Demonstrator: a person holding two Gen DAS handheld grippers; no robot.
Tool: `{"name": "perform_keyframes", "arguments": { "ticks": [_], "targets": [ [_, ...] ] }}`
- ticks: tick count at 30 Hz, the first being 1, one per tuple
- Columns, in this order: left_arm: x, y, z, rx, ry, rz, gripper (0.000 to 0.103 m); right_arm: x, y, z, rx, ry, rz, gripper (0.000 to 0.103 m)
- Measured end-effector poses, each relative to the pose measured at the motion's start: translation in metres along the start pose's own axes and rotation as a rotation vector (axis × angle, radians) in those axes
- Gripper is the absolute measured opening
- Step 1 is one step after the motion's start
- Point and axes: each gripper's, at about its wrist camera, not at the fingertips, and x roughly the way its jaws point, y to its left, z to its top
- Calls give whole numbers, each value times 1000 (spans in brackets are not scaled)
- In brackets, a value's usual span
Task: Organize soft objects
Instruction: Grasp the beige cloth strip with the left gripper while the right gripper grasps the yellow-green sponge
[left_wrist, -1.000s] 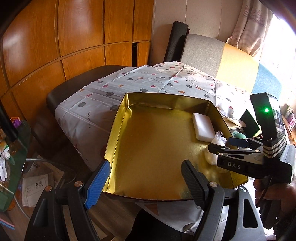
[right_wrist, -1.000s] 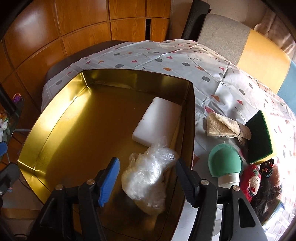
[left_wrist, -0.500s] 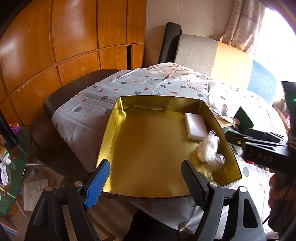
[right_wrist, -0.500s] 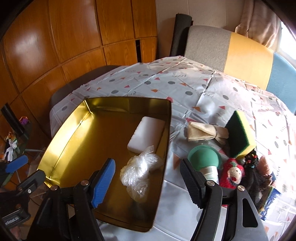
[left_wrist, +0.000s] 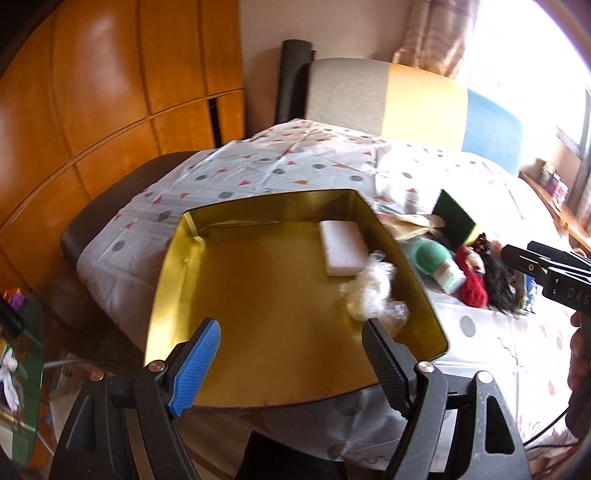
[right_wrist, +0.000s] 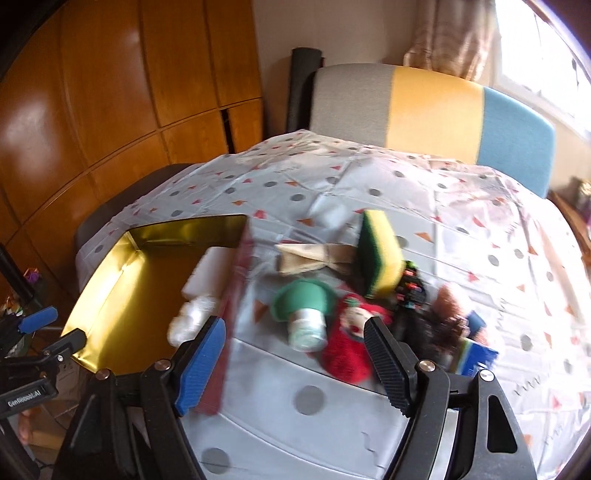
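Both grippers stand released and empty: the right gripper (right_wrist: 295, 363) hovers nearest the loose pile beside the gold tray (left_wrist: 166, 266), with the green-capped bottle (right_wrist: 304, 314) and red doll (right_wrist: 349, 343) lying just ahead between its jaws, while the left gripper (left_wrist: 290, 363) faces the tray holding the white sponge (left_wrist: 341, 251) and plastic bag (left_wrist: 371, 295).

The gold tray (left_wrist: 173, 280) is showing a glossy, mirror-like metal finish, and beside its right wall a matt white foam block (left_wrist: 341, 251) is lying next to a crinkled clear plastic bag (left_wrist: 373, 291). Right of the tray, a smooth printed cloth is covering the tabletop (right_wrist: 369, 424), carrying a rough green-and-yellow sponge (right_wrist: 380, 254) and a fuzzy red knitted doll (right_wrist: 349, 347). Behind the tray, glossy varnished wood panels (left_wrist: 110, 110) are reflecting light.
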Motion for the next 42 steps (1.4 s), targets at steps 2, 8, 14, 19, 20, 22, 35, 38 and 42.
{"name": "perform_keyframes", "arguments": {
  "ticks": [2,8,14,19,20,22,35,38,42],
  "targets": [
    [1,-10,4,31,0,-30,80,-4,-19,-6,27,5,-31,79],
    [6,-45,20,156,5,-111,81,-10,-76,-29,106,35,-111,79],
    [20,-80,53,149,80,-248,80,-11,-124,-56,227,32,-150,79],
    [54,-123,81,256,92,-172,80,-14,-141,-61,289,15,-151,79],
    [63,-131,86,285,99,-158,80,-15,-141,-60,293,11,-146,79],
    [81,-144,96,339,112,-139,80,-18,-142,-59,299,-1,-141,79],
    [201,-204,121,612,257,-34,82,-24,-158,-54,389,-27,-88,85],
    [212,-216,122,658,249,-21,82,-23,-162,-55,412,-21,-81,85],
    [225,-228,123,691,252,-28,82,-20,-166,-56,430,-13,-72,85]
  ]
}}
